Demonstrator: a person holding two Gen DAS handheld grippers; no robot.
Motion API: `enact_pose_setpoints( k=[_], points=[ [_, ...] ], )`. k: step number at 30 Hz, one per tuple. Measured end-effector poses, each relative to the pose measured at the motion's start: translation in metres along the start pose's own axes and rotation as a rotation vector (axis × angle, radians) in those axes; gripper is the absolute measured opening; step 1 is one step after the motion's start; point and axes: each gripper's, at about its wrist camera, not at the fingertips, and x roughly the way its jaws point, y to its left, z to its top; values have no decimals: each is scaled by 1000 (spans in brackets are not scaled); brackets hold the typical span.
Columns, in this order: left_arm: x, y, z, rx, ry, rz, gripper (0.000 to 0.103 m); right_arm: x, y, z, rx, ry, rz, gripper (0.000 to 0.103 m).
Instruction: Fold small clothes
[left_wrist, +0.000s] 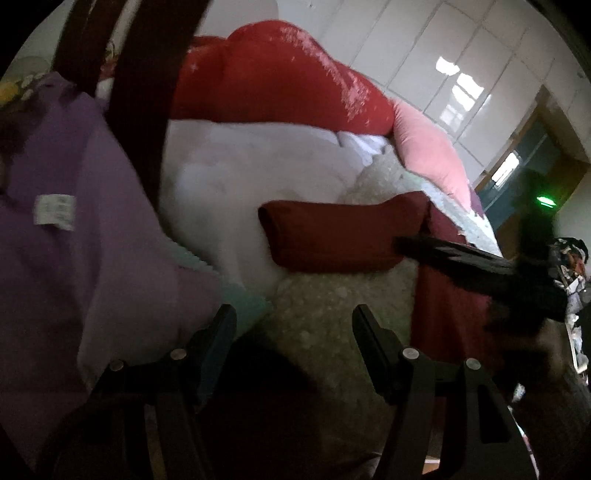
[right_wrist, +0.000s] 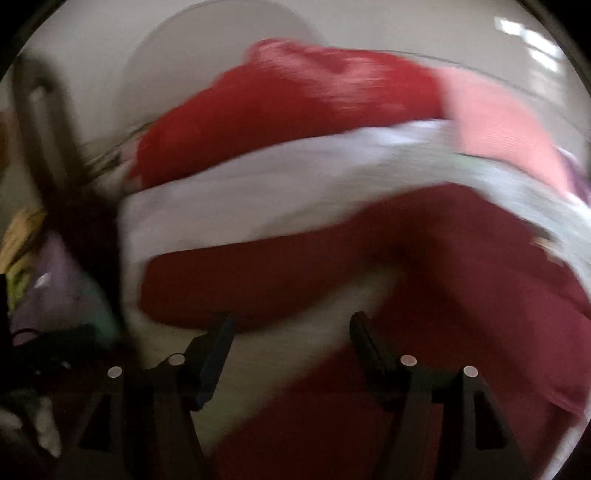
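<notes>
Nearest in the left wrist view, the left hand-held gripper (left_wrist: 294, 321) has its fingers spread wide with nothing between them, hanging over a pale bubbly cover (left_wrist: 332, 314) on the bed. Just left of the near finger lies a purple garment (left_wrist: 74, 240) with a white label (left_wrist: 55, 214) sewn on it and a mint edge showing beneath. To the right, the other hand-held gripper reaches in from the right edge, its dark tip touching the dark red garment (left_wrist: 343, 236). That garment lies in the middle of the bed: one part makes a folded band running left to right, another part runs down the near right side. Behind it is a white blanket (left_wrist: 240, 173), then a red pillow (left_wrist: 280, 81) and a pink pillow (left_wrist: 424, 144) to its right. Farthest are white cupboard doors (left_wrist: 443, 55) on the wall.

The right wrist view is badly blurred. The right hand-held gripper (right_wrist: 291, 325) is also wide apart and empty, just above the dark red garment (right_wrist: 461, 266), which fills the near right. The folded band lies just beyond the fingertips. Farther off are the white blanket (right_wrist: 258, 192) and the red pillow (right_wrist: 295, 103), and the purple garment (right_wrist: 51, 280) sits at the left edge.
</notes>
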Motion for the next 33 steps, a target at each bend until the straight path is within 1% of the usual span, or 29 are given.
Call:
enact_pose_setpoints(
  k=[1,2,4,6,10,12,13,14,15,16,17,19,21,23,24,25,27,29,30,31,32,33],
  points=[
    [-7,2,-1,4,-12,-2,64,11,17,3,-42,10,33,69],
    [-14,4,-1,7,-28,-4,64,20,33,5,-90,17,47,69],
    [-24,9,-3,11,-49,-17,64,38,61,6,-193,31,61,69],
    [-30,14,-4,5,-55,-28,64,55,77,4,-249,52,66,69],
    [-27,16,-7,-8,-38,-27,64,87,94,-1,-346,100,37,71],
    [-25,13,-6,-12,-29,-37,64,101,104,-1,-382,89,-6,72],
    [-25,11,-6,-8,-27,-37,64,107,106,-1,-394,86,-34,66],
    [-26,8,-6,-3,-27,-37,64,110,106,3,-392,83,-76,44],
    [-26,5,-6,3,-27,-40,64,110,104,9,-369,72,-93,31],
    [-26,2,-4,6,-26,-43,64,106,100,18,-322,63,-87,10],
    [-26,-3,-2,12,-28,-47,64,96,92,29,-260,44,-55,10],
    [-26,-9,2,26,-32,-54,64,63,74,51,-159,-57,-30,10],
    [-24,-22,8,53,-34,-60,65,17,48,73,-54,-176,-3,10],
    [-20,-38,12,90,-34,-71,65,-42,12,90,62,-319,3,10],
    [-18,-45,14,105,-33,-77,65,-69,-9,93,117,-381,-3,10],
    [-14,-53,14,119,-29,-82,66,-104,-42,91,194,-455,-28,10],
    [-5,-69,16,145,-15,-97,66,-146,-86,77,292,-521,-103,10],
    [4,-86,17,169,1,-111,67,-177,-147,49,418,-543,-221,10],
    [7,-92,17,179,7,-114,67,-184,-175,33,487,-539,-266,10],
    [13,-100,17,191,15,-115,67,-193,-212,5,583,-525,-322,10],
    [19,-108,18,202,26,-117,67,-195,-230,-11,633,-513,-353,10],
    [25,-113,21,207,36,-121,67,-196,-255,-36,697,-489,-398,10]
  ],
)
